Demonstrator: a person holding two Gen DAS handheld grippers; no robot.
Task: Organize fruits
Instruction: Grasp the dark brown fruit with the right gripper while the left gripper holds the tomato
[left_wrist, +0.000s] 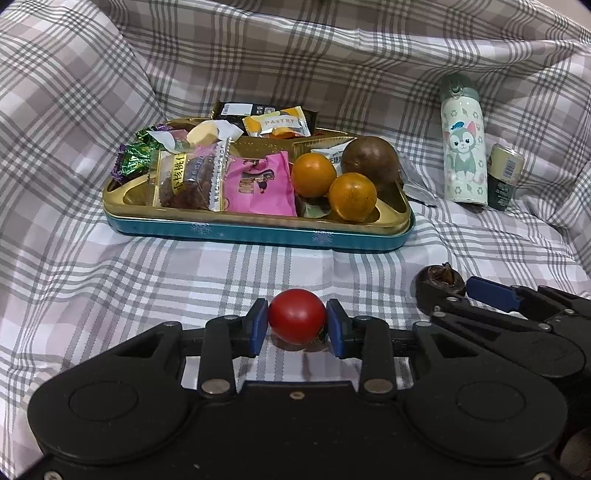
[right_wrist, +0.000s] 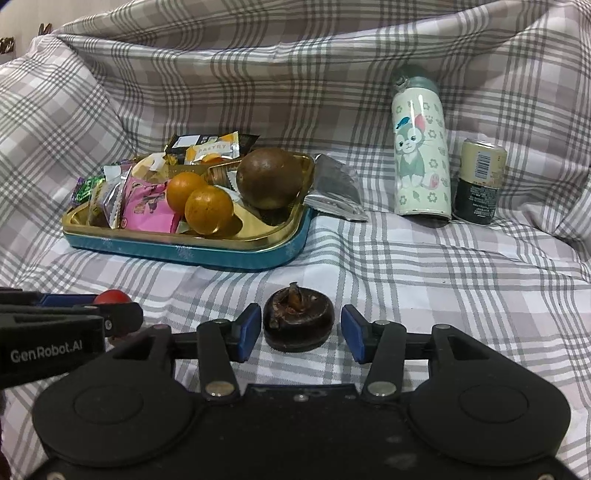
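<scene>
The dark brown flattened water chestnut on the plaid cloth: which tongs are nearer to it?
Right. The right tongs straddle the dark brown water chestnut, pads either side with small gaps. The left tongs sit to its left, around the small red tomato.

Between the left gripper's (left_wrist: 297, 323) blue pads (left_wrist: 258, 325), which look like matt rubbery plastic on matt black links, sits a smooth, glossy red tomato (left_wrist: 297, 315). Between the right gripper's (right_wrist: 297, 332) pads lies a dark water chestnut (right_wrist: 298, 323) with a dull, rough skin. Beyond both, soft checked cloth (left_wrist: 258, 269) carries a shiny gold-lined metal tin (left_wrist: 258, 230) with glossy foil and plastic wrappers (left_wrist: 258, 181).
</scene>
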